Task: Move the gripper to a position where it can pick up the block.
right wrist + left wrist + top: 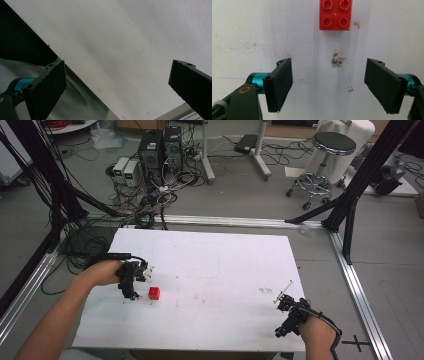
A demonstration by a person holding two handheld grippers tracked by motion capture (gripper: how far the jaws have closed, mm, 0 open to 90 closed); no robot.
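1. A red brick [154, 293] with 4 studs on top lies on the white worktop [210, 270], in its left half and toward the near edge.
2. The left gripper [131, 285] is held just left of the red brick in the high view, close beside it but not touching, with the person's left hand [102, 271] behind it.
3. In the left gripper view its 2 black fingers [280, 83] stand wide apart and released, nothing between them; the red brick [335, 14] sits ahead of them, beyond their tips and slightly toward the right finger.
4. A dark smudge [337, 60] marks the worktop between the red brick and the fingers, and a small orange fleck [356, 24] lies just beside the brick's right edge in that view.
5. The right gripper [287, 317] is well apart from the red brick, over the worktop's near right corner, held by the right hand [316, 332].
6. In the right gripper view its fingers [47, 86] are also spread wide and released, holding nothing, above the worktop's edge.
7. Beyond the worktop, far from the red brick, the floor carries computer towers [161, 147], tangled cables and a stool [327, 155].
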